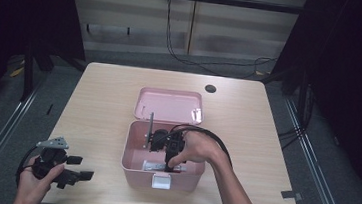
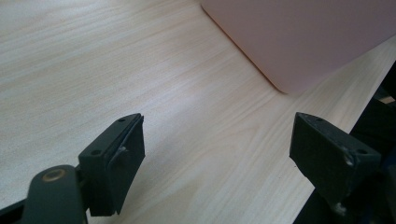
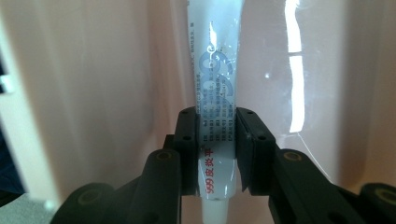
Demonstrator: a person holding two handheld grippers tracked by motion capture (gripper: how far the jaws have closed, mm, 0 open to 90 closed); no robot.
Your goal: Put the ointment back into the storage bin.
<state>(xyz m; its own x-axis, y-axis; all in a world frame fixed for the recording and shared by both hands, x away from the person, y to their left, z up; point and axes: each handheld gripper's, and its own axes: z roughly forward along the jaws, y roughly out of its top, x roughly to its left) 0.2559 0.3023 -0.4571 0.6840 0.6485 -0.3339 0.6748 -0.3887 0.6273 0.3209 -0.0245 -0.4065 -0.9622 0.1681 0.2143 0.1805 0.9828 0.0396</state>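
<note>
While the right gripper point(image 3: 217, 140) pinches a white tube point(image 3: 215, 93) printed "999" in red inside the pink box point(image 1: 132, 165), the left gripper point(image 2: 217, 149) rests wide open above the table point(image 2: 70, 60).

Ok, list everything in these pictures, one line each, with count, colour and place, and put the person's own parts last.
Table: one, light wood, under everything.
Box: one, pink, open, at the table's middle.
Lid: one, pink, hinged back behind the box.
Latch: one, white, on the box's front wall.
Tube: one, white with blue and red print, inside the box, clamped between the right gripper's jaws.
Hole: one, dark, round, near the table's far edge.
Cables: several, black, on the floor beyond the table.
Left gripper: one, black, jaws open over bare table, at the near left corner.
Right gripper: one, black, reaching down into the box.
Forearms: two, entering from the bottom edge.
</note>
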